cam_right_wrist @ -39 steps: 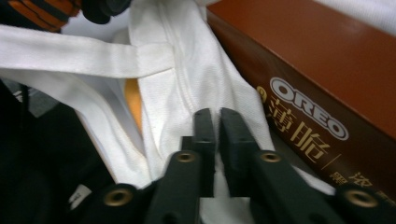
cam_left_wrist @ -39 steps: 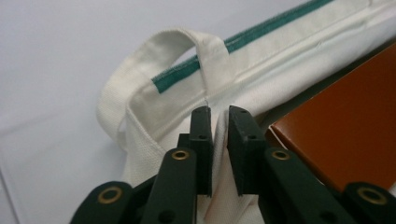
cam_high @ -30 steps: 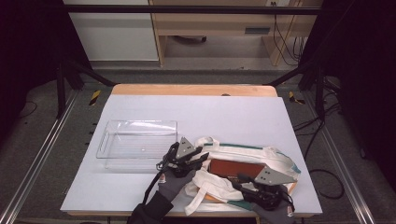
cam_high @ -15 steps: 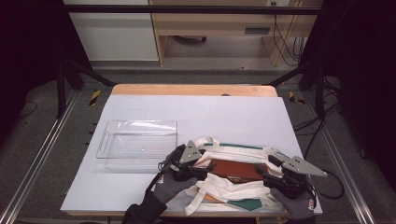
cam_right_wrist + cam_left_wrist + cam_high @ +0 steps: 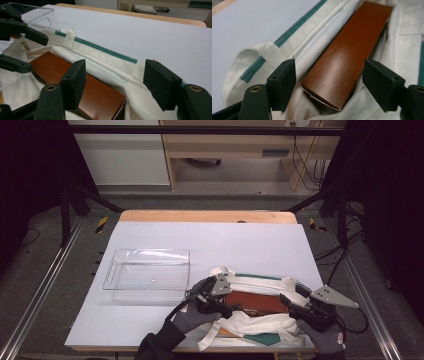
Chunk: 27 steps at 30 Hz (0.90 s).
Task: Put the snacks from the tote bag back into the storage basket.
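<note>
The brown box [image 5: 348, 53] lies flat in the cloth bag [image 5: 294, 47], its long axis running away between the left gripper [image 5: 329, 83] jaws. Both grippers' jaws have just been opening and stand apart, pressing on nothing; the right gripper [image 5: 115, 82] faces the box's other end.

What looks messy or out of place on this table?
The cloth bag lies rumpled near the table's front edge, with a brown box lying on its folds between the open left gripper and right gripper. The clear tray sits neatly beside it.
</note>
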### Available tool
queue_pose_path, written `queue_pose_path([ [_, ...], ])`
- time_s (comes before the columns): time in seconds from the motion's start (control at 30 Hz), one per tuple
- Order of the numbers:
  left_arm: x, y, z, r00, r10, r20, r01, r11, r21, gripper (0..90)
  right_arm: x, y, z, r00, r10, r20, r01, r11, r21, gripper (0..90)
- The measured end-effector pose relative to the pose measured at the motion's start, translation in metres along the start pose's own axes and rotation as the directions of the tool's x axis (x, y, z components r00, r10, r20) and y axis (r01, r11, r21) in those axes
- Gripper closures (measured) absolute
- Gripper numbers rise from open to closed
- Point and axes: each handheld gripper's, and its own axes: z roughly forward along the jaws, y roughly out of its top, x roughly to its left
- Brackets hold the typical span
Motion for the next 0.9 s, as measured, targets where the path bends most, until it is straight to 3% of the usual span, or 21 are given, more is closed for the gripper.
queue_pose_path([
  [0.23, 0.000, 0.001, 0.018, 0.9987, 0.026, 0.044, -0.027, 0.9988, 0.040, 24.7, -0.002, -0.001, 0.000, 1.0000, 0.003, 0.002, -0.003, 1.000, -0.002, 35.4],
  [0.47, 0.001, 0.003, 0.023, 0.9964, 0.042, 0.074, -0.047, 0.9970, 0.061, 22.9, -0.004, -0.001, 0.000, 0.9999, 0.013, -0.002, -0.013, 1.000, -0.004, 35.5],
  [0.9, -0.002, 0.007, 0.038, 0.9924, 0.088, 0.086, -0.099, 0.9855, 0.137, 20.7, -0.006, -0.003, 0.002, 0.9998, 0.019, -0.005, -0.019, 1.000, 0.000, 36.3],
])
